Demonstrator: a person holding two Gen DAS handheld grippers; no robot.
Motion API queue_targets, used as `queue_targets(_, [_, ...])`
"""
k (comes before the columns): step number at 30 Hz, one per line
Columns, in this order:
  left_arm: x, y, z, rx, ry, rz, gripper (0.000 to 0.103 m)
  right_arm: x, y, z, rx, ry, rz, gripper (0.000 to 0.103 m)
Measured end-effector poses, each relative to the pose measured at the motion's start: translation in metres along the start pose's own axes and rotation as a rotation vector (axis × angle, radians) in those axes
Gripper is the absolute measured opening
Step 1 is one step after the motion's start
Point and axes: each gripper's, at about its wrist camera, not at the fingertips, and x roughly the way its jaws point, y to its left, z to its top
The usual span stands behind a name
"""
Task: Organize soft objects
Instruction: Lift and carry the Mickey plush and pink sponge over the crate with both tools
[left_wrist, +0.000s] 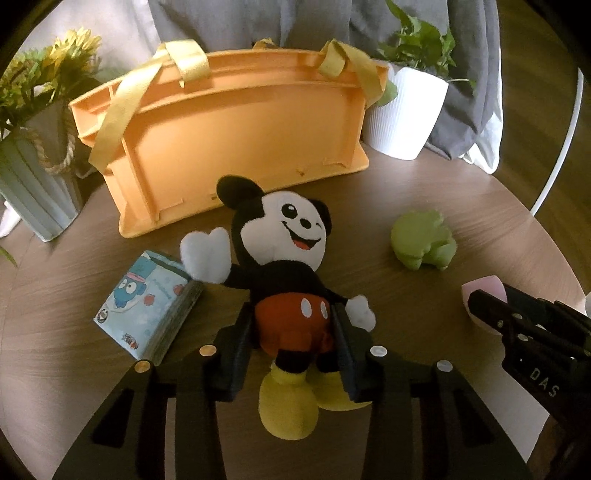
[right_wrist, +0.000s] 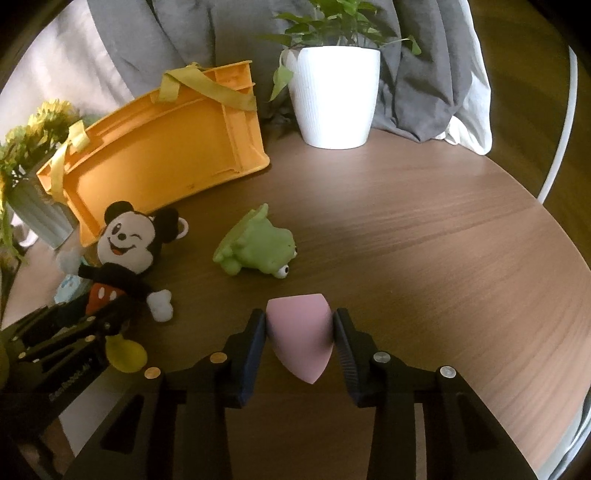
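— What have I got?
— My left gripper (left_wrist: 293, 325) pinches the mouse plush (left_wrist: 284, 266) at its shorts; my right gripper (right_wrist: 300, 332) clamps the pink sponge (right_wrist: 300, 339).
— Around them?
— Green frog toy (right_wrist: 258, 247) between, orange basket (left_wrist: 236, 136) behind, tissue pack (left_wrist: 147, 306) beside the plush.

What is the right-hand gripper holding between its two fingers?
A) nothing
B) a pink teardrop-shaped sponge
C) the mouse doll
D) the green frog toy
B: the right gripper has its fingers pressed on both sides of the pink sponge, while the green frog toy lies free on the table.
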Motion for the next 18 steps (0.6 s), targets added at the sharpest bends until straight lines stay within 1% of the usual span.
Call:
queue_targets(4, [-0.012,-0.001,0.0,0.0,-0.018,0.001,0.039,-0.009,0.002,0.004,-0.014,-0.019,0.015,0.038])
queue_targets(9, [-0.032,-0.006,0.002,0.002,-0.059,0.012,0.039,-0.024,0.002,0.011,-0.029,-0.053,0.036,0.038])
queue_targets(18, [-0.07,-0.01,0.007,-0.032,-0.116,0.026,0.039,-0.054,0.001,0.025,-0.063,-0.121,0.088,0.038])
